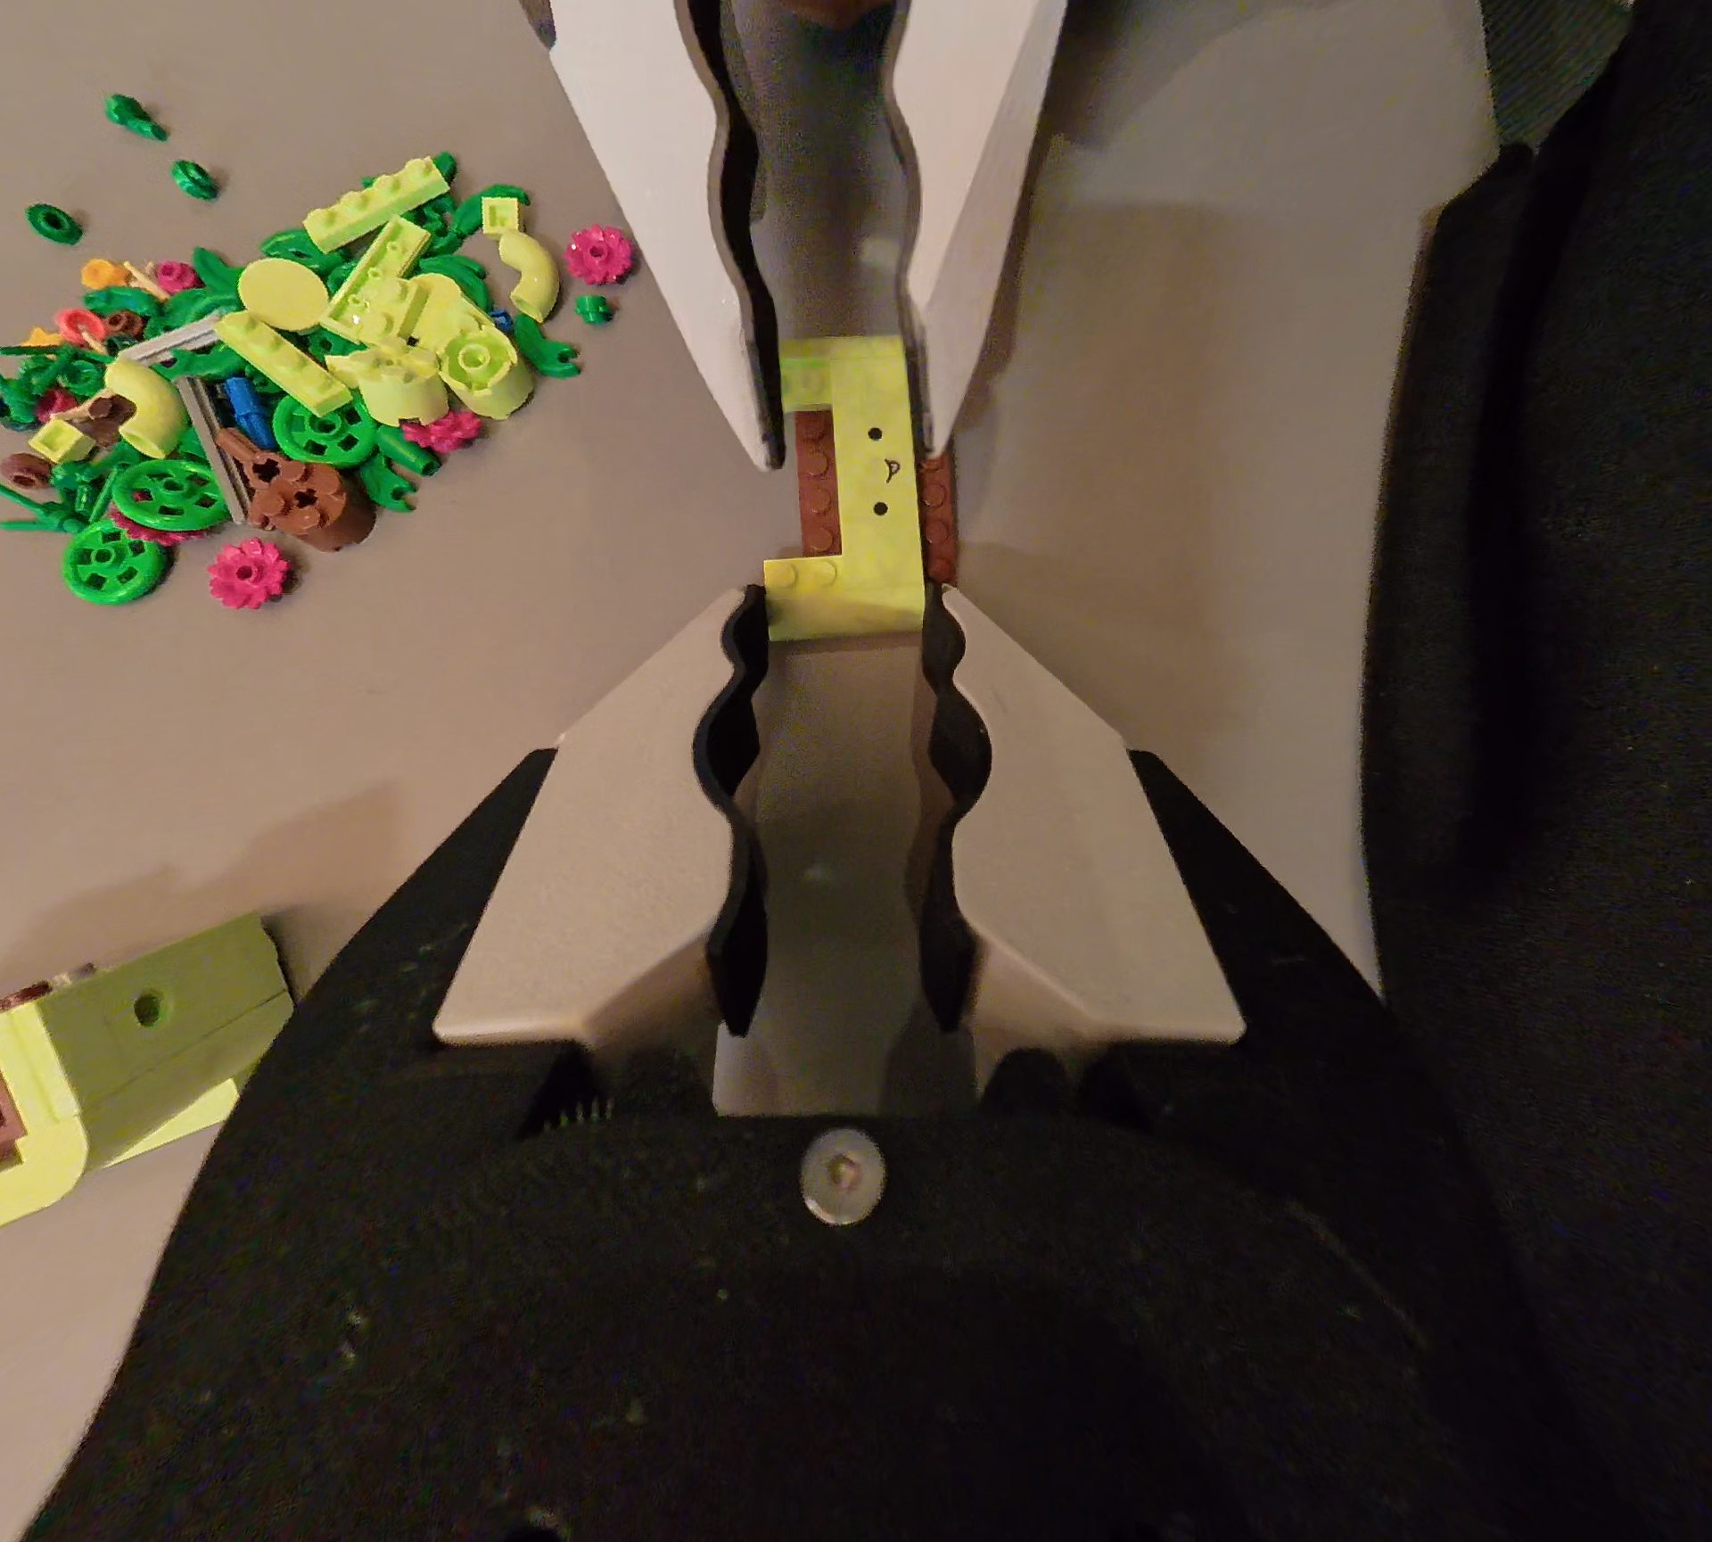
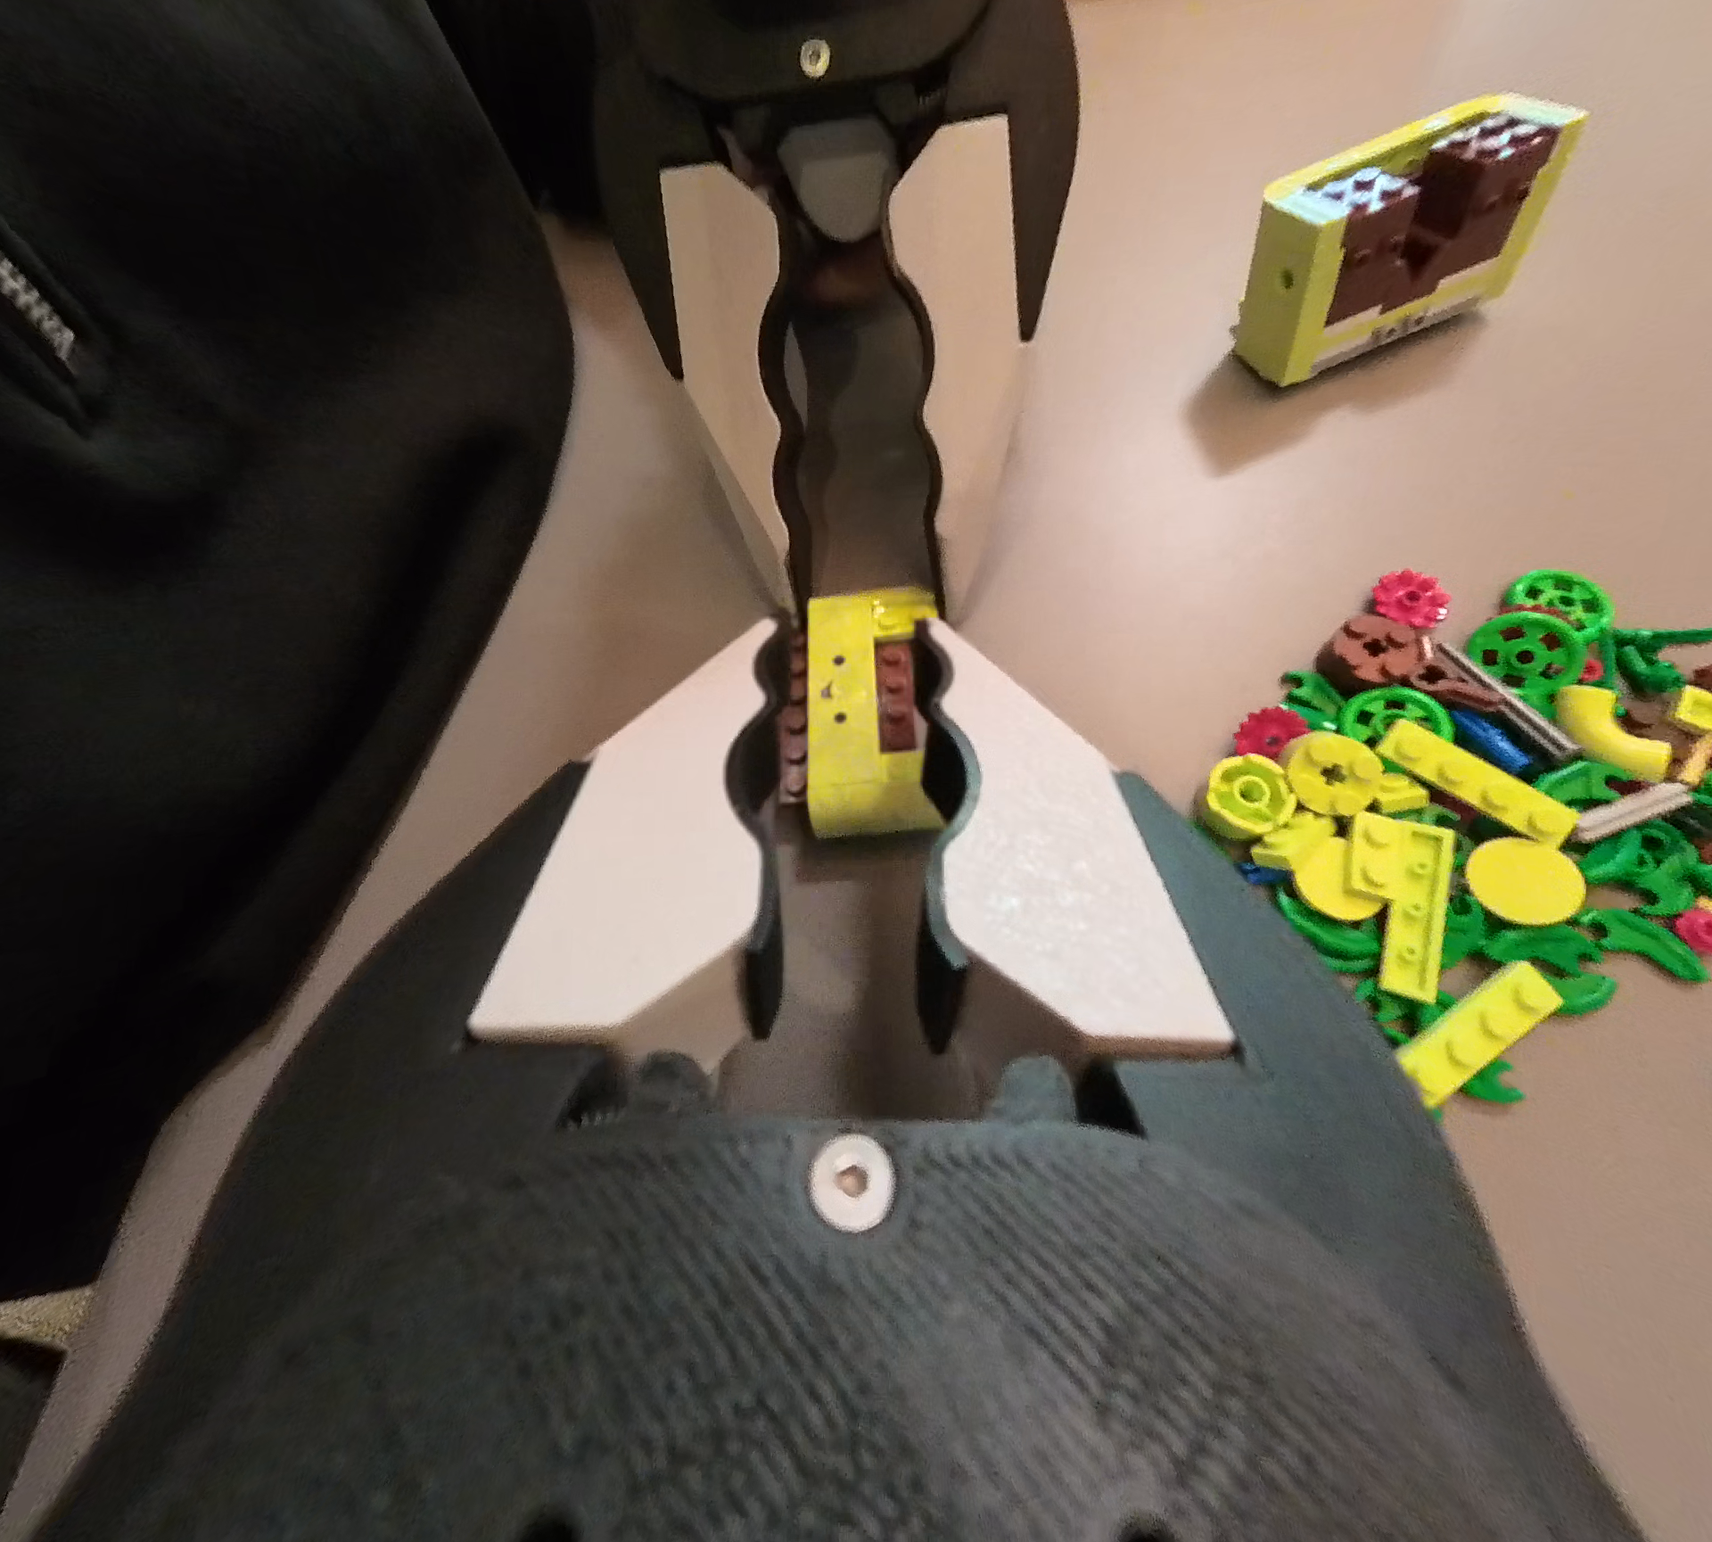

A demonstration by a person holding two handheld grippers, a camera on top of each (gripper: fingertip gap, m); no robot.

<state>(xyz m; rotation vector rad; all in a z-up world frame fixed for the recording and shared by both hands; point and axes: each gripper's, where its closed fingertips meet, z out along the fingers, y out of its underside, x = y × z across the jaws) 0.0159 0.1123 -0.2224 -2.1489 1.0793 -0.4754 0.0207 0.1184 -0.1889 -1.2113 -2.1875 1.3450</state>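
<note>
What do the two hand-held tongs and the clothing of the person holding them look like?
Both tongs, left and right, have a black textured body with a silver screw, and two pale grey wedge-shaped fingers edged with wavy black pads. The person wears a black garment with a zip.

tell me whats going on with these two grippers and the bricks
Both handheld grippers grip one small lime and brown brick assembly from opposite ends, above the tan table. The left gripper and the right gripper face each other. A pile of loose bricks and a larger lime block lie untouched nearby.
</note>
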